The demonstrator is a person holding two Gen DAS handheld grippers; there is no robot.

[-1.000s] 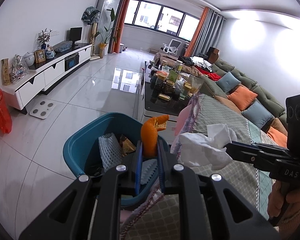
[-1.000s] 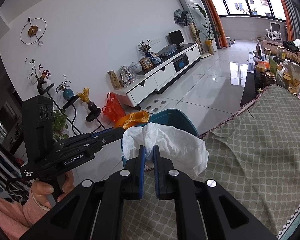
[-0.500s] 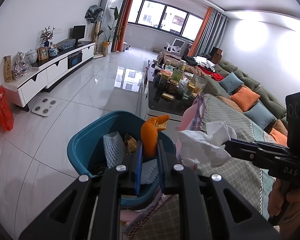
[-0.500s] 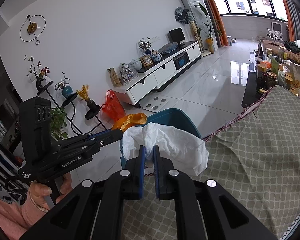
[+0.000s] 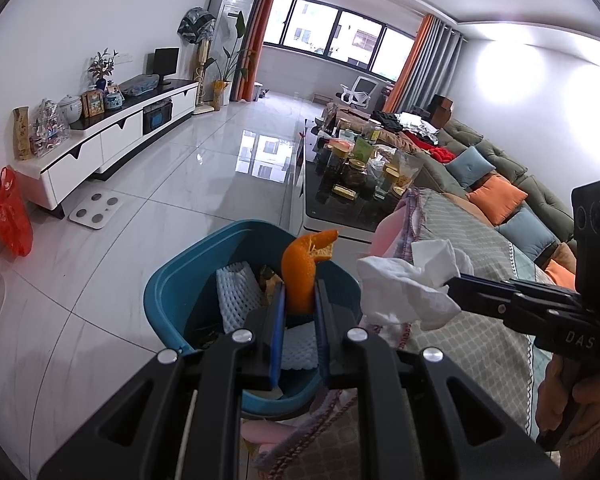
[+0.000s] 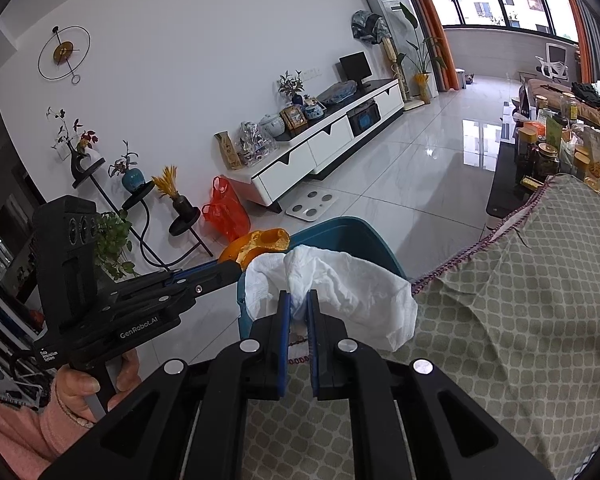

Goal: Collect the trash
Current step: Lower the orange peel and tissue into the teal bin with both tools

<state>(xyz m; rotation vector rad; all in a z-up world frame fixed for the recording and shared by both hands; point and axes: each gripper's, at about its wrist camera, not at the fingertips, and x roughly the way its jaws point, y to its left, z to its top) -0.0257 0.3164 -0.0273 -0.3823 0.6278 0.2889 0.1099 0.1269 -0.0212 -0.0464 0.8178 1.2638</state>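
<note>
Peel (image 5: pixel 300 272) sits clamped in the left gripper (image 5: pixel 300 300) above the bin (image 5: pixel 172 296), beside which the right gripper (image 6: pixel 296 304) pinches a tissue (image 6: pixel 340 292).

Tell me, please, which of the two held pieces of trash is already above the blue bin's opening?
The orange peel in the left gripper is; it hangs over the blue bin. The white tissue in the right gripper hangs beside the rim, over the patterned cloth.
</note>
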